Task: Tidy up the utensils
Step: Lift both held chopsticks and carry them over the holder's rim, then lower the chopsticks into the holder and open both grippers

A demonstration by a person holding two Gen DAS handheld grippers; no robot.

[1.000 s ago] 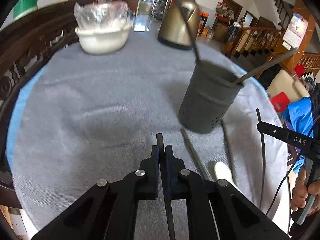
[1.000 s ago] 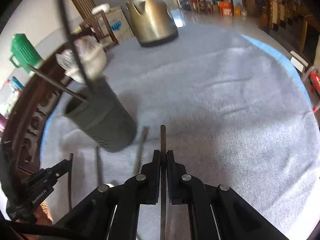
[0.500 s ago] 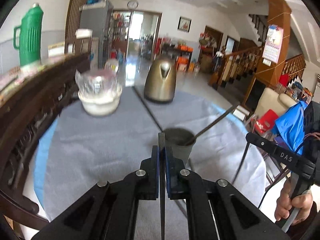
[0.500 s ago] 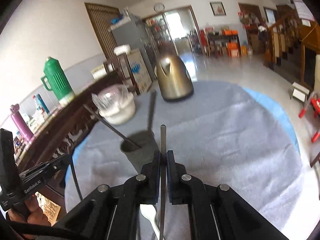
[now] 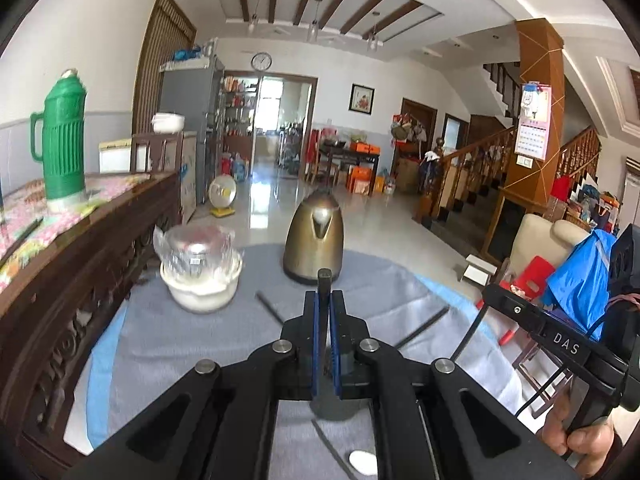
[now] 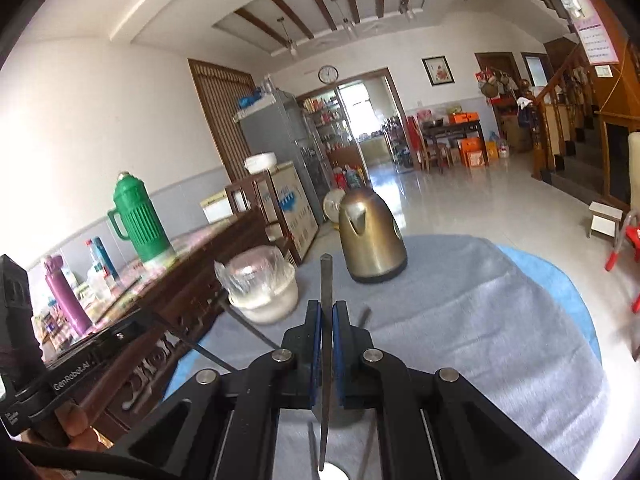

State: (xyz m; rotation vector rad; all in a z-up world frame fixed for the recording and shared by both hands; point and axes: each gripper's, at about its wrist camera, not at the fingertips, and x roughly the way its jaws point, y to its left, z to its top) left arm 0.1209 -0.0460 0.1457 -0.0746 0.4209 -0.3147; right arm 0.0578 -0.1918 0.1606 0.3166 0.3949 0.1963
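My left gripper (image 5: 324, 302) is shut on a thin dark chopstick (image 5: 324, 278) whose tip pokes up past the pads. A second dark chopstick (image 6: 326, 280) stands upright in my shut right gripper (image 6: 325, 308). Both grippers are held well above the grey-clothed table (image 5: 160, 344). The dark utensil holder is mostly hidden behind the fingers; only sticks leaning out of it show (image 5: 424, 326) (image 6: 248, 330). A white spoon (image 5: 362, 462) (image 6: 334, 473) and more dark chopsticks (image 5: 332, 452) lie on the cloth below. In the left wrist view the right gripper's body (image 5: 552, 338) is at the right.
A brass-coloured kettle (image 5: 316, 240) (image 6: 370, 240) stands at the table's far side. Left of it is a white bowl under plastic wrap (image 5: 202, 280) (image 6: 262, 286). A dark carved wooden sideboard (image 5: 80, 264) with a green thermos (image 5: 62, 140) runs along the left.
Both grippers have risen and tipped upward, each still pinching its chopstick. The holder, large in view before, has dropped behind the fingers, and the room now fills the upper frames.
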